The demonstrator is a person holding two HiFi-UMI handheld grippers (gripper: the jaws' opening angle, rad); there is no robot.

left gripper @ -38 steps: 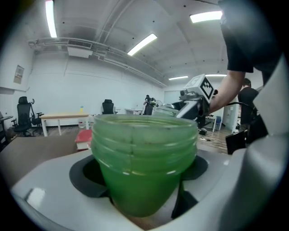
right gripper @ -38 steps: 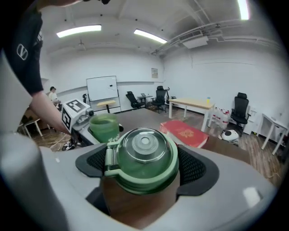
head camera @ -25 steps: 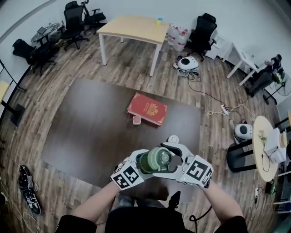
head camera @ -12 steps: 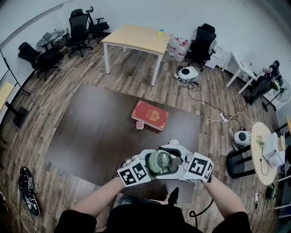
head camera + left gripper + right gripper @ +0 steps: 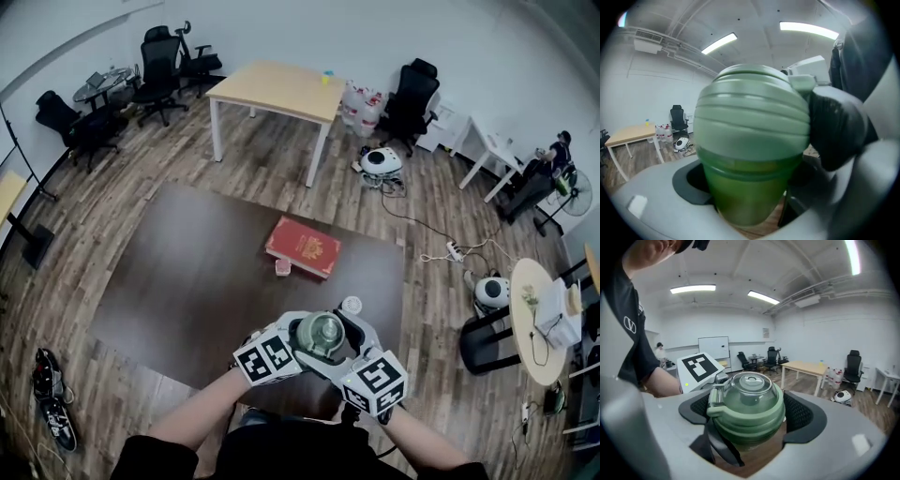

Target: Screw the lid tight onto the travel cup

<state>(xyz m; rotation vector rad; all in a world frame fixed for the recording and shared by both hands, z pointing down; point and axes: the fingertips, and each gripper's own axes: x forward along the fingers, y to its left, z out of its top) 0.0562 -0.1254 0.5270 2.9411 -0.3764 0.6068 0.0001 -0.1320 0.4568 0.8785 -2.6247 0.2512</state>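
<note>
Green travel cup [image 5: 746,192] hangs over the dark table's [image 5: 178,281] six o'clock edge, body clamped in my left gripper [image 5: 302,345] (from eight o'clock); my right gripper [image 5: 749,430], at four o'clock, pinches its lid [image 5: 747,397].

Wood-plank flooring [image 5: 112,216] runs across a large office room bounded by plain white walls [image 5: 281,33], with long strip lights [image 5: 693,288] on the white ceiling. A dark brown tabletop [image 5: 187,281] fills the middle. Beyond it stand a light wooden table [image 5: 277,89] and several black office chairs [image 5: 159,61], and a small round table [image 5: 530,319] sits at the right edge.
</note>
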